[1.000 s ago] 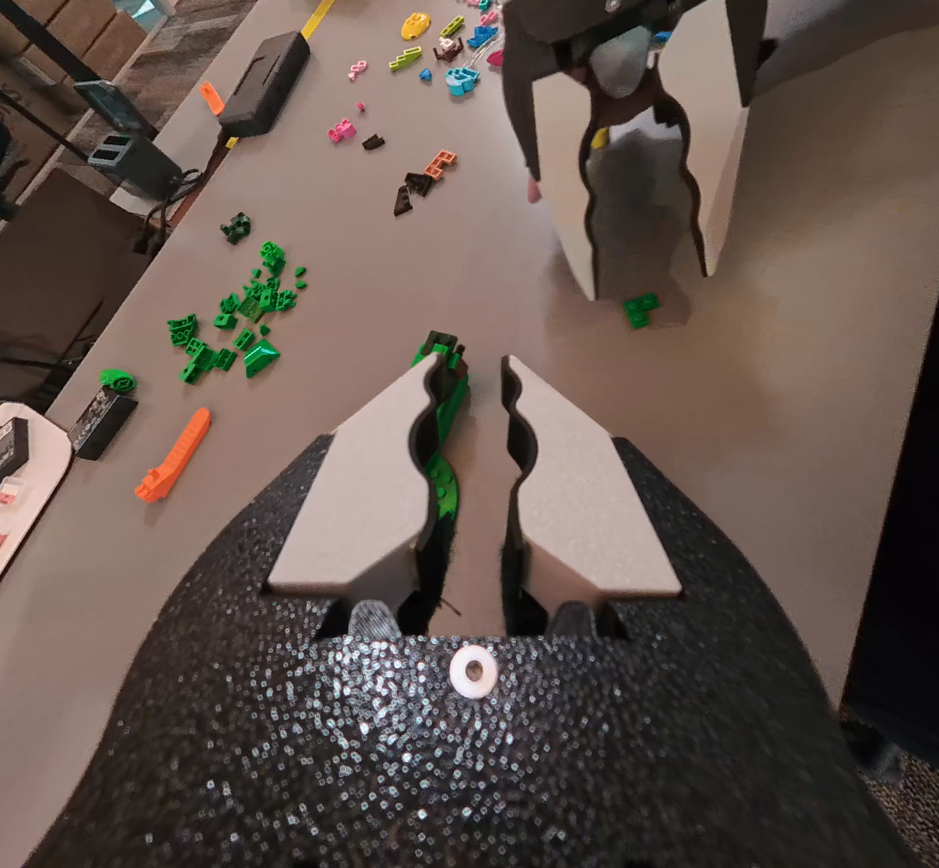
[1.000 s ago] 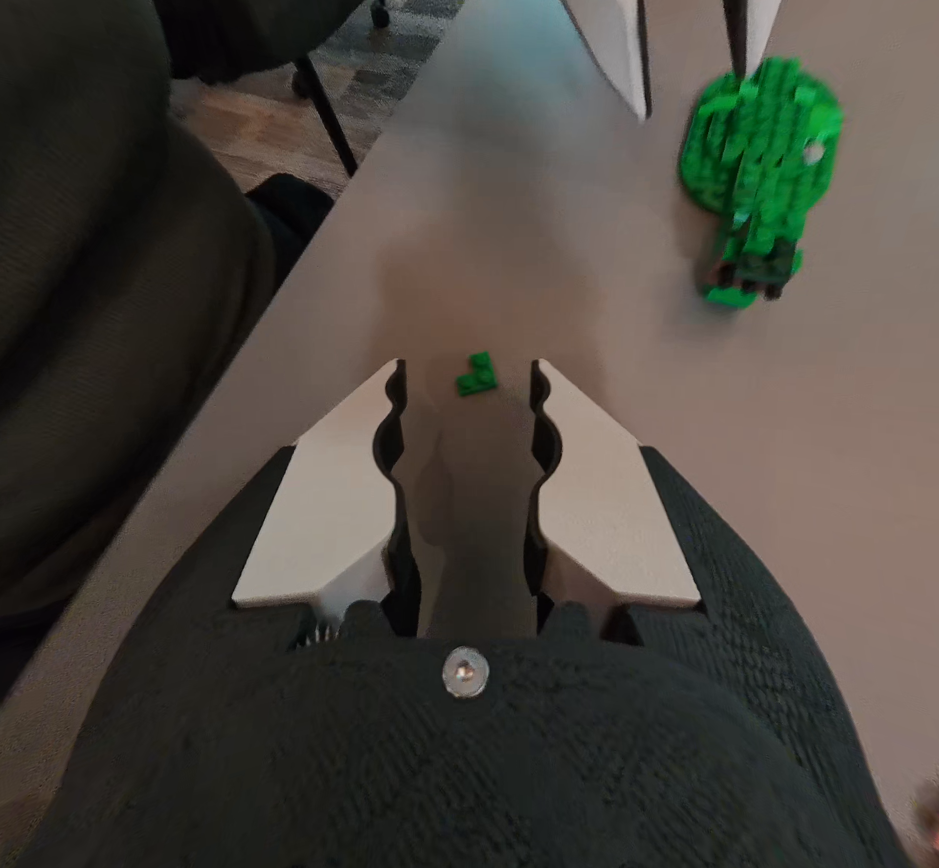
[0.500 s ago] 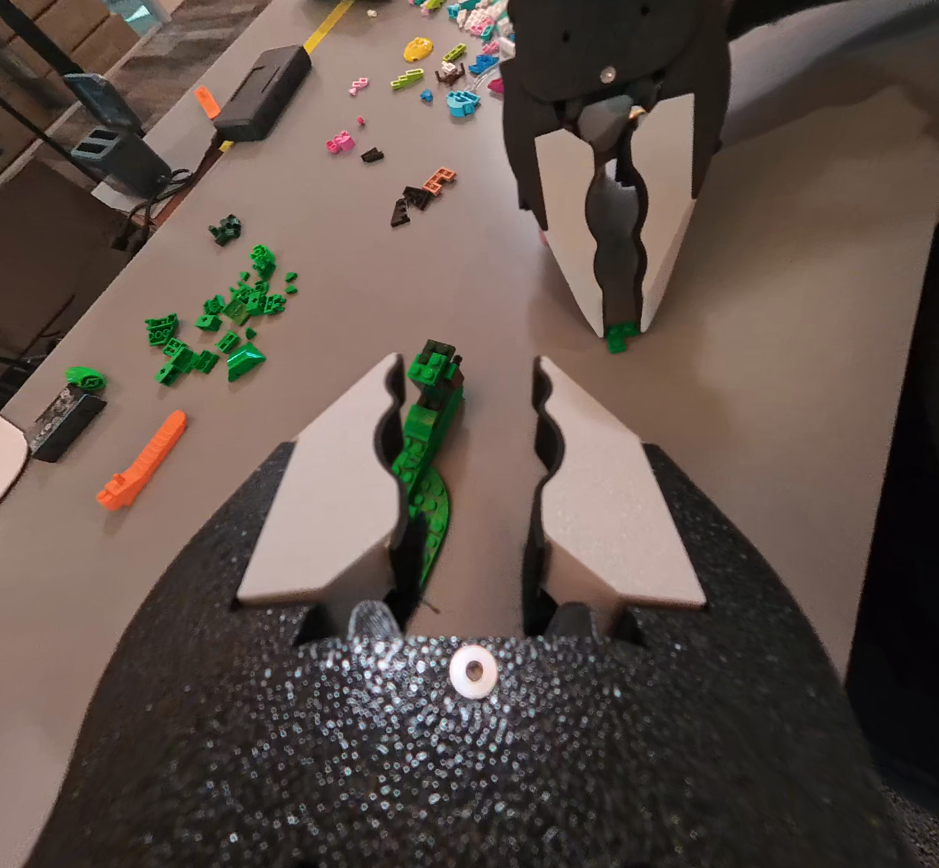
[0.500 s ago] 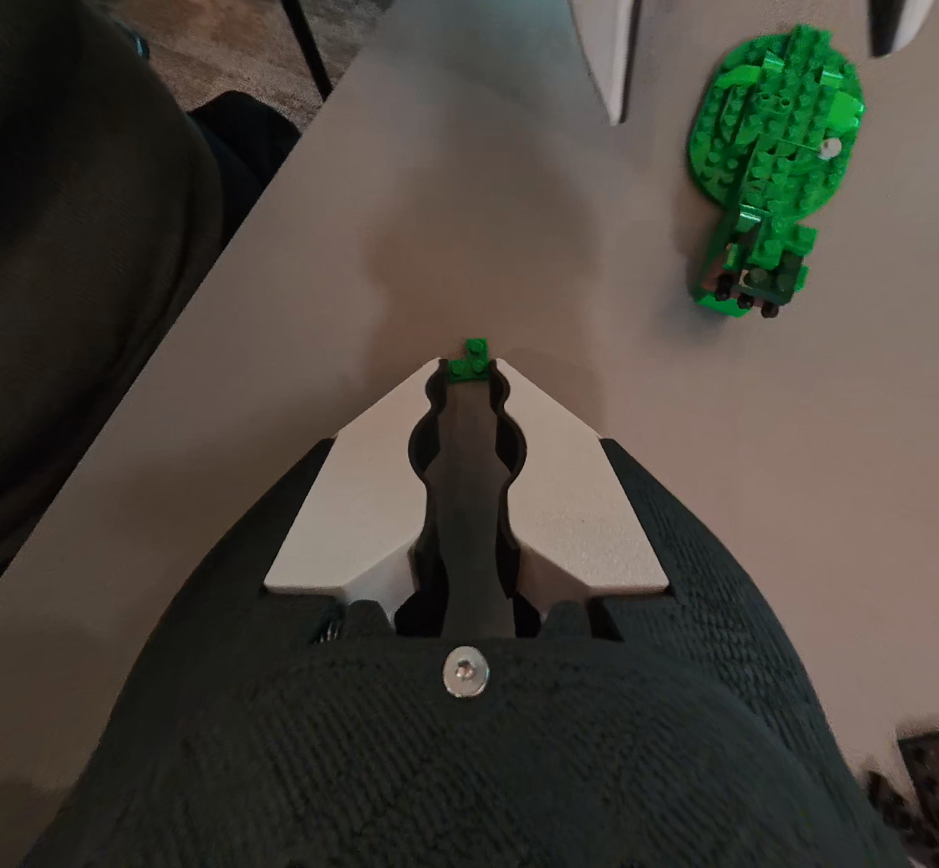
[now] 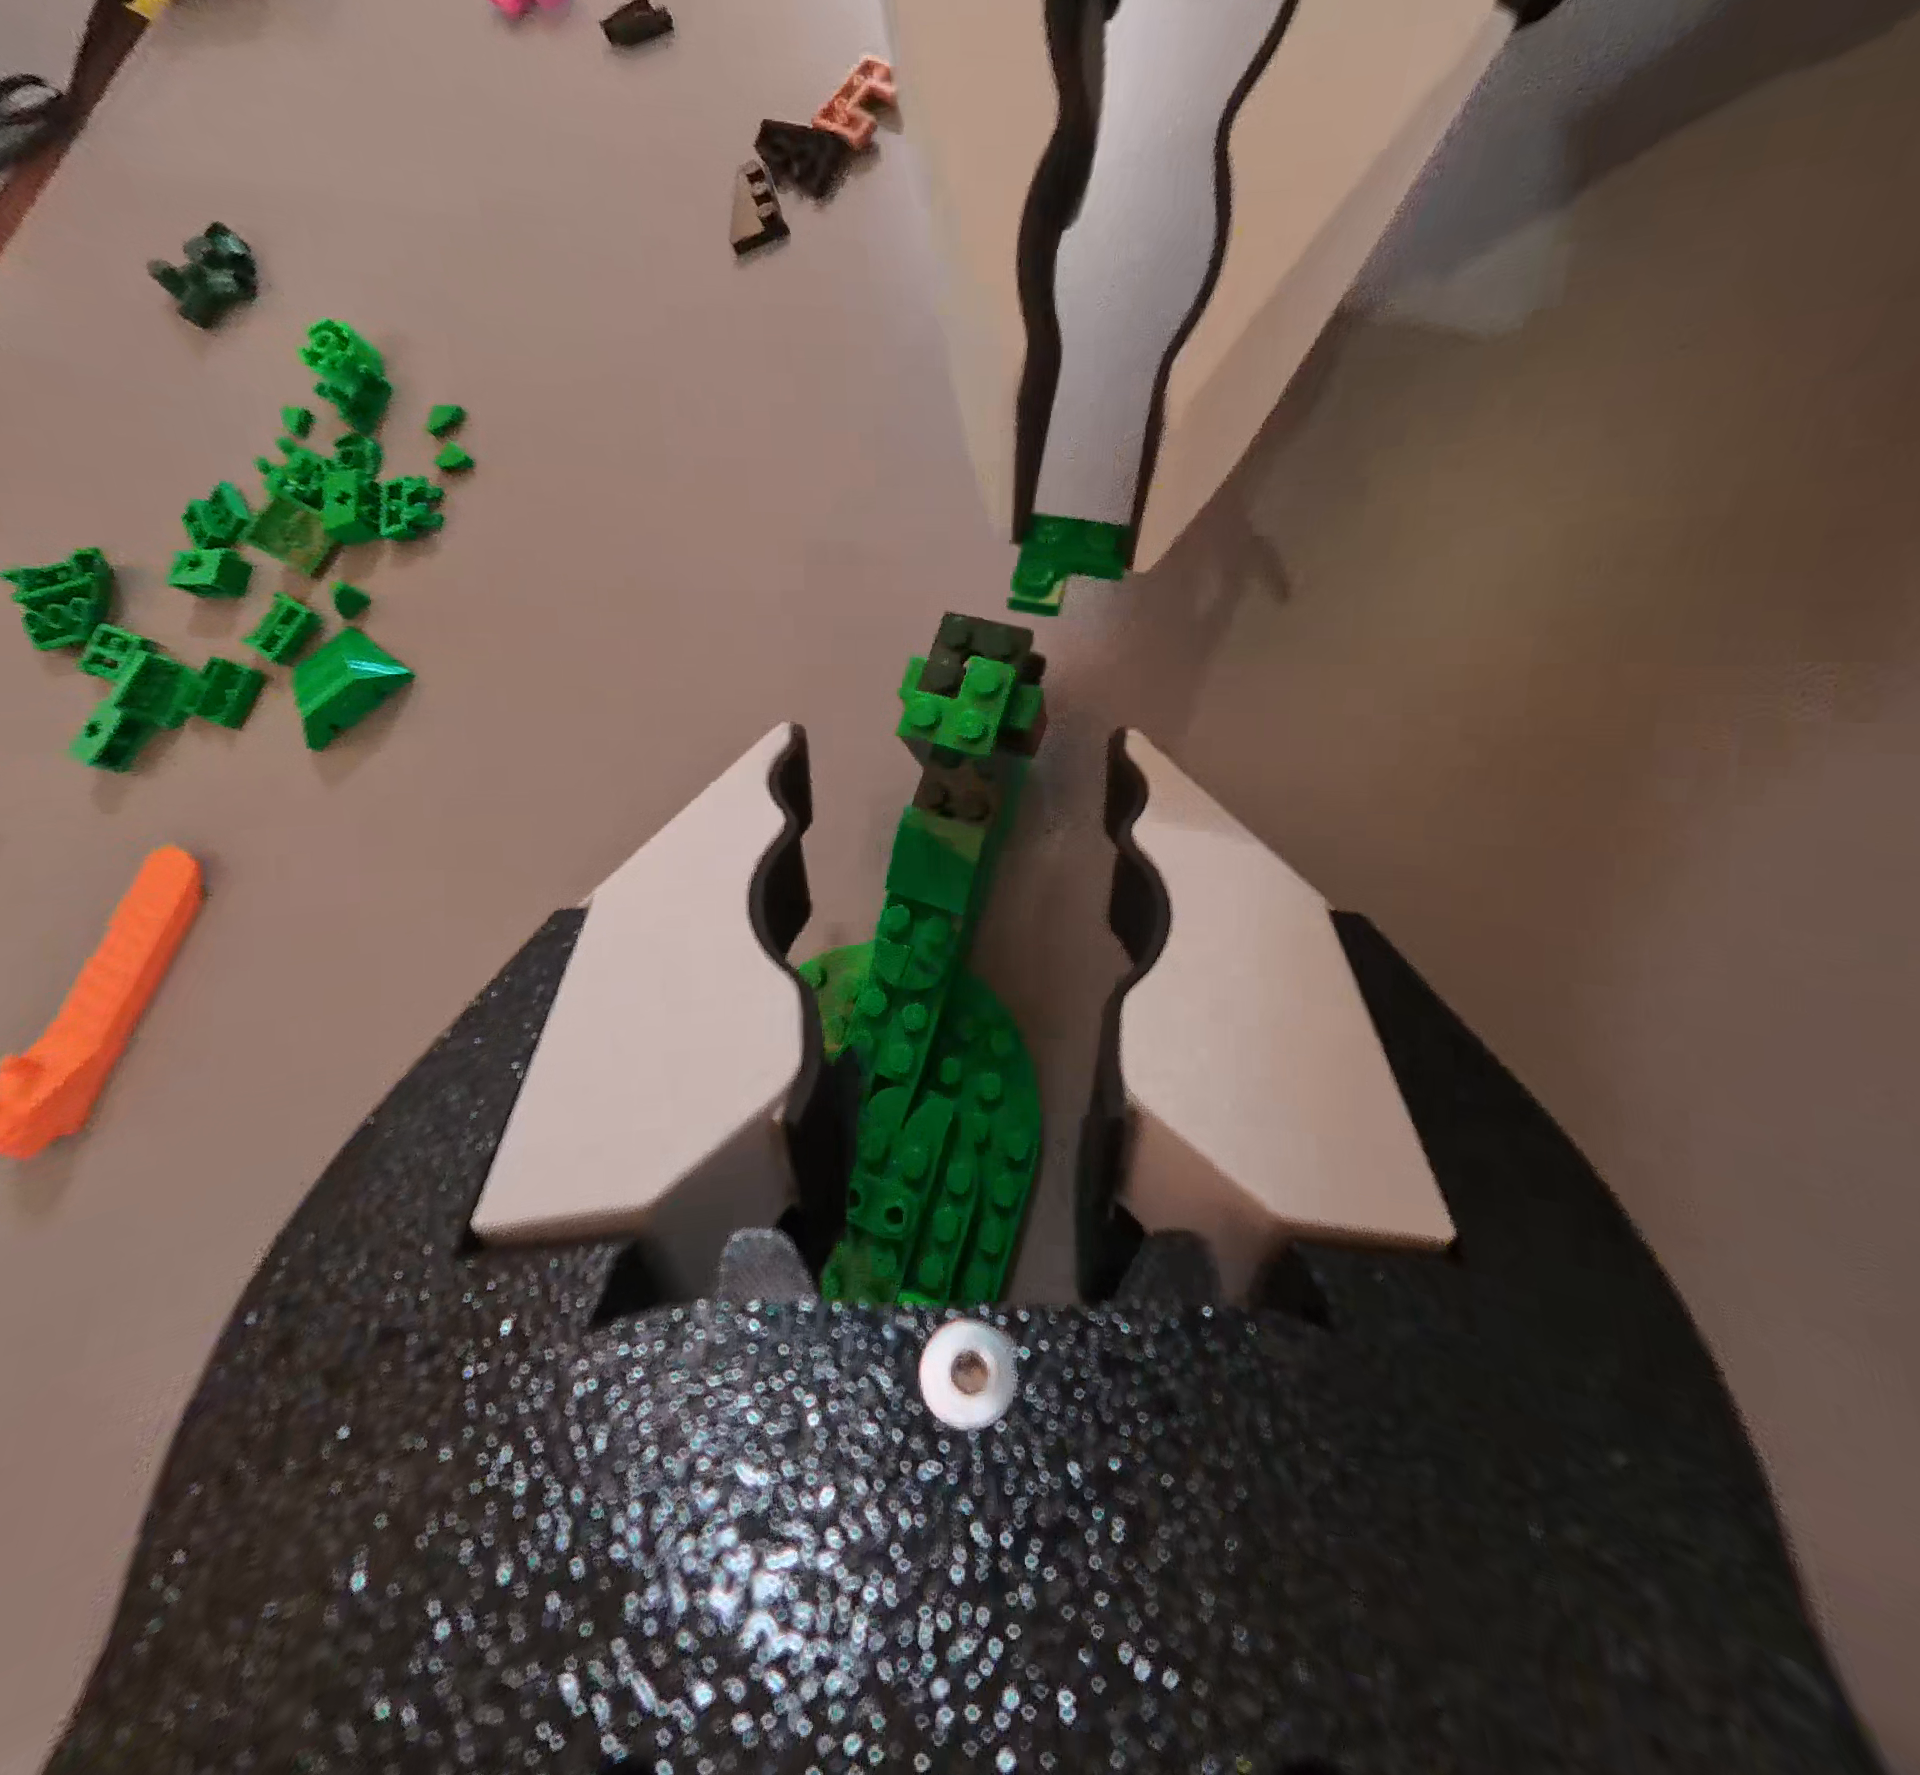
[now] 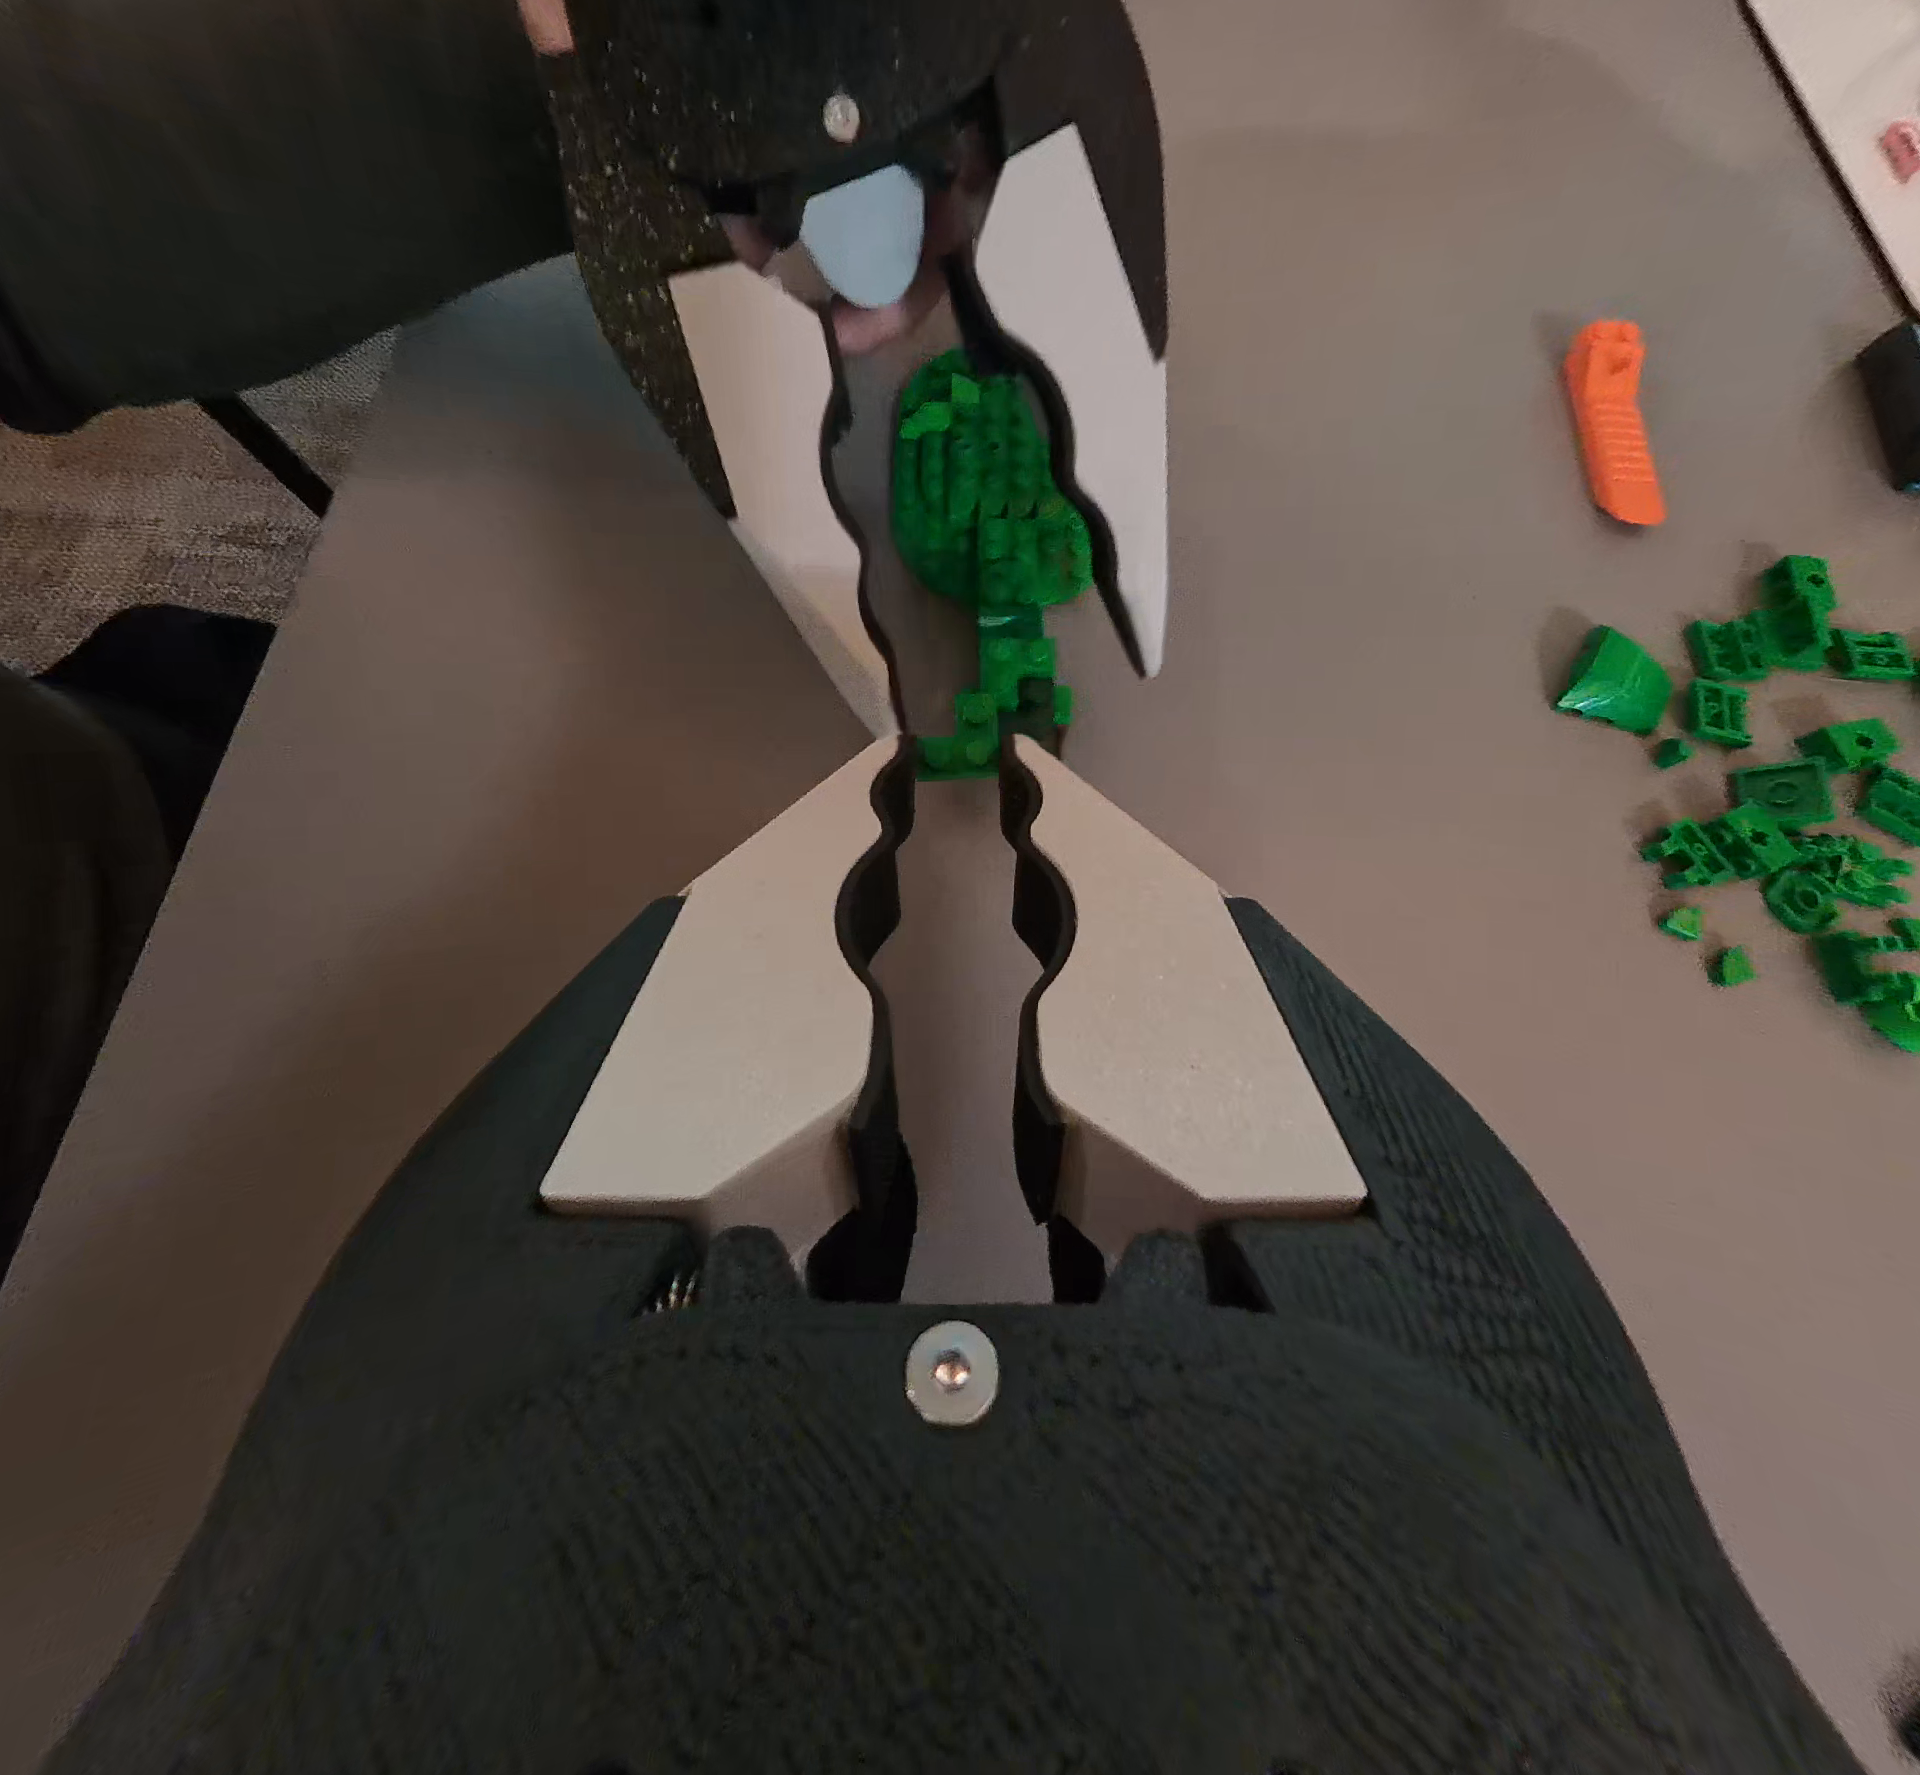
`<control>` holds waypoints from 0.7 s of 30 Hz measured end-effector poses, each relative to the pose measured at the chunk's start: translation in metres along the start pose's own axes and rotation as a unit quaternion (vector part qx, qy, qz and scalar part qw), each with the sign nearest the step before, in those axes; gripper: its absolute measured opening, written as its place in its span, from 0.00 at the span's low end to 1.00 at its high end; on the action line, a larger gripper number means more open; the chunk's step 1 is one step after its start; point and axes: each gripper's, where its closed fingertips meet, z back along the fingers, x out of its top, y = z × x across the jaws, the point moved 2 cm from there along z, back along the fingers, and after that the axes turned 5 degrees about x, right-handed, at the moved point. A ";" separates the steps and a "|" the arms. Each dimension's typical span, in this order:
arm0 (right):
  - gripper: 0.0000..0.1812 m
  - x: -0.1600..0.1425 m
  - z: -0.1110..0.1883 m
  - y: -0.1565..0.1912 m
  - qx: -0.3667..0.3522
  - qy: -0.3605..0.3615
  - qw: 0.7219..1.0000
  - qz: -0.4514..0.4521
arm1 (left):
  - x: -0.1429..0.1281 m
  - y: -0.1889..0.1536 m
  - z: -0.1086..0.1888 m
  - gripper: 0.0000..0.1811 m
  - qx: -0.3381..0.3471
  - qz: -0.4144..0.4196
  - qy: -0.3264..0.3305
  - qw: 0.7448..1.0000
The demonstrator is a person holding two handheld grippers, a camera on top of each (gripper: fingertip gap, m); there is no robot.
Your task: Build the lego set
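Observation:
A green lego build (image 5: 935,1081) lies flat on the grey table between the fingers of my left gripper (image 5: 956,738), which is open and straddles it without clamping it. The build's narrow end with dark bricks (image 5: 971,676) points away from that gripper. My right gripper (image 6: 956,749) is shut on a small green piece (image 6: 951,761) and holds it right at that narrow end. In the left wrist view the right gripper (image 5: 1075,572) comes in from the top with the piece (image 5: 1065,562) at its tips. The right wrist view shows the build (image 6: 987,499) under the left gripper (image 6: 1018,691).
A pile of loose green pieces (image 5: 239,582) lies left of the build, also in the right wrist view (image 6: 1787,842). An orange brick separator (image 5: 104,998) lies nearby. Black and brown pieces (image 5: 800,156) lie farther back. The table edge (image 6: 312,686) and a sleeve (image 6: 260,167) are near.
My right gripper closed on the small green piece, lifted it and carried it to the build's narrow end. My left gripper opened wider and moved forward over the build.

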 end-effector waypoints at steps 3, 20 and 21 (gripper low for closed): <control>0.08 0.003 -0.004 -0.007 -0.008 0.011 1.000 -0.014 | -0.003 0.000 -0.004 0.25 -0.014 -0.005 0.005 1.000; 0.08 -0.001 -0.011 -0.013 0.006 0.082 0.996 -0.035 | -0.001 -0.004 -0.009 0.12 -0.010 -0.014 0.003 1.000; 0.08 -0.001 -0.011 -0.013 0.006 0.083 0.996 -0.037 | -0.001 -0.004 -0.009 0.12 -0.012 -0.012 0.002 1.000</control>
